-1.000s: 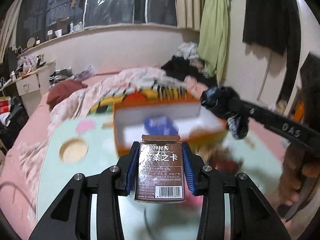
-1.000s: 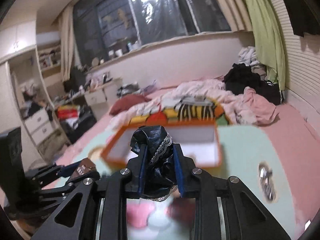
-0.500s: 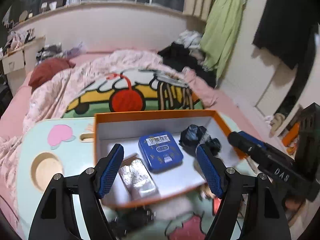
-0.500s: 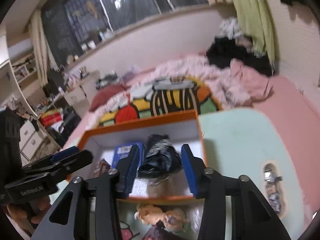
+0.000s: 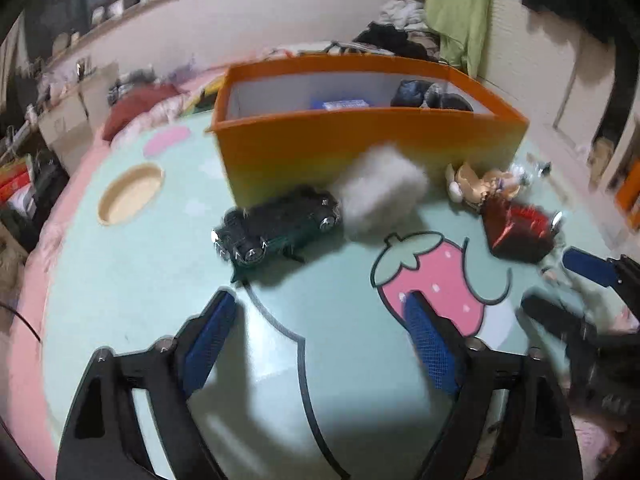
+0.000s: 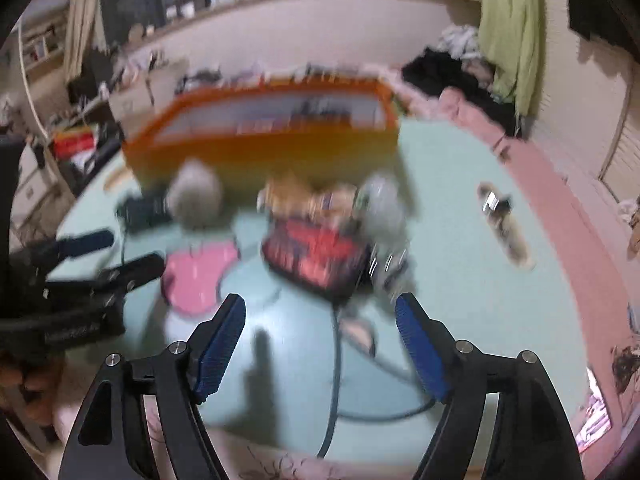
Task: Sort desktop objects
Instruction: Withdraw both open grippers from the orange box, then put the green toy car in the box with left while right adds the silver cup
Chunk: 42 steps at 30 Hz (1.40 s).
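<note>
Toy car, dark and rigid, lies on the mint tabletop just in front of the orange box, touching a white fluffy block. Left gripper and right gripper both stand wide and empty. Car likely light, hard, prone to rolling; grip across its flanks.

On the table, the box stands at the far side with a tin and a bundle inside, and before its near wall lie, left to right, a toy car, a pouch, a figurine and a packet.
</note>
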Available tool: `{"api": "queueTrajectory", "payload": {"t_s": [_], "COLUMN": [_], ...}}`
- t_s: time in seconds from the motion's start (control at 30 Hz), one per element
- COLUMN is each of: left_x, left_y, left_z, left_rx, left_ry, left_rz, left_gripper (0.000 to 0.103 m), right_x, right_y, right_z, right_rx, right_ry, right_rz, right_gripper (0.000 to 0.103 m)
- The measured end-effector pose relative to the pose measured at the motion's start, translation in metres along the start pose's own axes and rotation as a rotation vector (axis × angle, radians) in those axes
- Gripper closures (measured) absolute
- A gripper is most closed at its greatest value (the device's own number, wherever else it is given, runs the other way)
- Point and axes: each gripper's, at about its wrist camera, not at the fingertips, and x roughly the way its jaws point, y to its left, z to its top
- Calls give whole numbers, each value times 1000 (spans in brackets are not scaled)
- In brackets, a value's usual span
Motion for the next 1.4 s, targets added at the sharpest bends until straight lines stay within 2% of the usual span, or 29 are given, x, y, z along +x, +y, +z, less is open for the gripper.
{"api": "queueTrajectory", "payload": {"t_s": [0.03, 0.07, 0.1, 0.3, 0.9, 0.97, 1.1, 1.23, 1.3, 1.4], "left_x": [1, 4, 5, 0, 8, 7, -2, -13, -17, -6], "left_y": [-3, -6, -7, -8, -5, -1, 22, 27, 34, 42], "left_z": [0, 1, 1, -2, 0, 0, 3, 18, 28, 41], "left_rx": [12, 25, 32, 17, -5, -33, -142, -129, -131, -140], "left_ry": [9, 24, 21, 6, 3, -4, -50, -114, -150, -112], "left_rz": [-29, -38, -44, -34, -20, -9, -61, 21, 76, 64], "left_gripper": [4, 0, 0, 0, 0, 0, 1, 11, 11, 14], "right_x": [3, 5, 8, 3, 10, 9, 6, 5, 5, 4], "right_y": [2, 5, 6, 3, -1, -7, -12, -9, -9, -10], "right_z": [-3, -5, -6, -12, -1, -1, 0, 1, 0, 1], "right_rx": [-24, -51, -64, -74, -49, -26, 5, 0, 2, 4], "right_ry": [-1, 3, 14, -2, -15, -34, -48, -46, -47, -48], "right_rz": [-9, -18, 3, 3, -4, 19, 39, 34, 37, 41], "right_gripper": [13, 1, 0, 0, 0, 0, 0, 0, 0, 0]}}
